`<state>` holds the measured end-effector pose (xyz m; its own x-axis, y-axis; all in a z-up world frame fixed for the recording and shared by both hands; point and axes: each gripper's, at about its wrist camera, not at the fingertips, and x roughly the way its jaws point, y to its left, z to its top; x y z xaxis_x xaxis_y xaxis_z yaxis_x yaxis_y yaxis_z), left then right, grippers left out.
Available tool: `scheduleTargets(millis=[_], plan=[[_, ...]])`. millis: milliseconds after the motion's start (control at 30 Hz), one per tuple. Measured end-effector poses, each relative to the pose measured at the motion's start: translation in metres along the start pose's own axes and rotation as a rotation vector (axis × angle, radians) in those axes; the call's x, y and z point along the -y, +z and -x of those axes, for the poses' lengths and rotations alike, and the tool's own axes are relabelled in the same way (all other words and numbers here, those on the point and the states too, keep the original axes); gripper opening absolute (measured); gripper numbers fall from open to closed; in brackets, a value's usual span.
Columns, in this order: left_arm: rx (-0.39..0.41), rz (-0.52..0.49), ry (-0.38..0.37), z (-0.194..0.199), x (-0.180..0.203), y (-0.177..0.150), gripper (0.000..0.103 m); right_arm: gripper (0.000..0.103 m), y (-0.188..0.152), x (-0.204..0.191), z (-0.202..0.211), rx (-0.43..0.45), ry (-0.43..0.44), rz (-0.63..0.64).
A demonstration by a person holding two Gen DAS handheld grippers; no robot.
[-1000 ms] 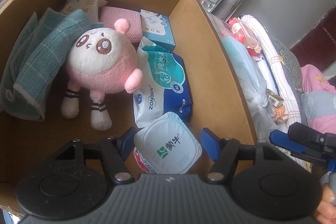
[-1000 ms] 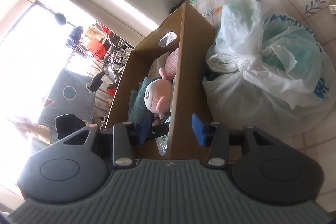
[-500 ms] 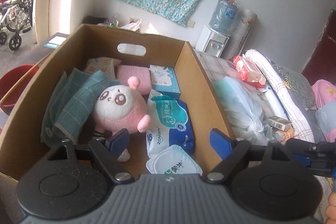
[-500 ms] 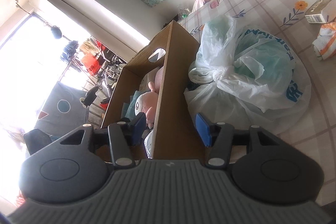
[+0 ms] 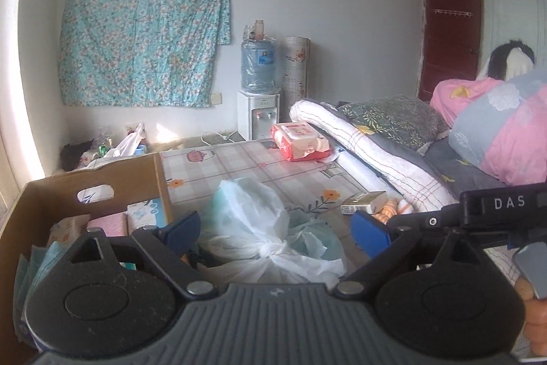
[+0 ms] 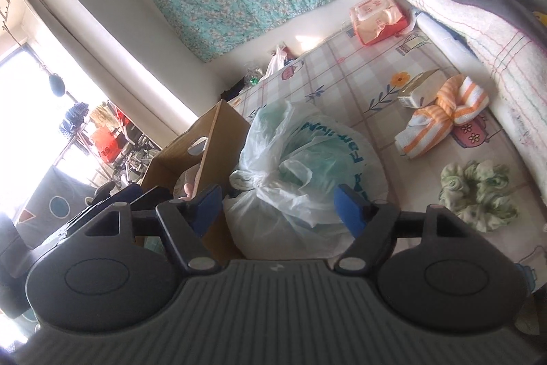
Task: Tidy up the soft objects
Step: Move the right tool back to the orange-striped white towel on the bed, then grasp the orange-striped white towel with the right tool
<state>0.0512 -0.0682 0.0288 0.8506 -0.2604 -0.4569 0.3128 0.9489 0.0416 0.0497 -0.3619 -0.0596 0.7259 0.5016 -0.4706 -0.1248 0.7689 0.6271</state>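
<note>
Brown cardboard box (image 5: 44, 194) on left. White see-through plastic bag (image 6: 301, 166), green inside. Orange-and-white striped towel (image 6: 441, 115) far right. Green flowery scrunchie (image 6: 478, 194) near right. Checked mat (image 5: 259, 166) with flowers. Blue flowery cloth (image 5: 143, 29) on wall.

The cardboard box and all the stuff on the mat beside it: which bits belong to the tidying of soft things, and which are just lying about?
Part of the job:
- cardboard box
- tied plastic bag
- orange striped towel
- green scrunchie
- left gripper and right gripper, both opening, nothing between them

Just lying about:
- water dispenser
- floral wall cloth
- small carton
- bedding roll
</note>
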Motion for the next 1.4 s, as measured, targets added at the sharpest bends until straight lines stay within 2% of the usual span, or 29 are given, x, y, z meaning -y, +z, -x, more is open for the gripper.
scheduleTargets(millis=[133,267,400,467,567,700,933,1000,1067,1167,1333,1400], plan=[[-0.016,-0.148,-0.013,-0.038,0.053,0.002,0.096,0.073,0.022,0.032,0.007,0.033,-0.115,0.01],[-0.023,-0.261,-0.01,-0.076,0.097,-0.004,0.095,0.073,0.045,0.064,-0.009,0.009,-0.218,0.023],[-0.072,-0.307,-0.031,-0.117,0.124,-0.013,0.093,0.073,0.066,0.091,-0.039,-0.039,-0.275,0.028],[-0.102,-0.318,-0.037,-0.135,0.13,-0.017,0.085,0.073,0.076,0.103,-0.056,-0.066,-0.296,0.031],[-0.146,-0.333,-0.06,-0.156,0.134,-0.022,0.076,0.073,0.089,0.124,-0.081,-0.122,-0.296,-0.012],[-0.203,-0.35,-0.082,-0.181,0.138,-0.027,0.069,0.072,0.095,0.15,-0.103,-0.175,-0.282,-0.101],[-0.298,-0.384,-0.095,-0.213,0.15,-0.034,0.061,0.07,0.094,0.166,-0.128,-0.196,-0.278,-0.172],[-0.322,-0.378,-0.097,-0.219,0.15,-0.034,0.055,0.069,0.094,0.167,-0.133,-0.2,-0.278,-0.179],[-0.351,-0.367,-0.106,-0.225,0.148,-0.036,0.044,0.068,0.095,0.168,-0.138,-0.192,-0.283,-0.173],[-0.335,-0.375,-0.103,-0.223,0.146,-0.038,0.039,0.062,0.095,0.168,-0.141,-0.181,-0.293,-0.164],[-0.32,-0.386,-0.126,-0.213,0.144,-0.04,0.033,0.043,0.094,0.171,-0.143,-0.167,-0.263,-0.189],[-0.311,-0.39,-0.133,-0.206,0.143,-0.039,0.033,0.04,0.093,0.17,-0.14,-0.162,-0.254,-0.193]])
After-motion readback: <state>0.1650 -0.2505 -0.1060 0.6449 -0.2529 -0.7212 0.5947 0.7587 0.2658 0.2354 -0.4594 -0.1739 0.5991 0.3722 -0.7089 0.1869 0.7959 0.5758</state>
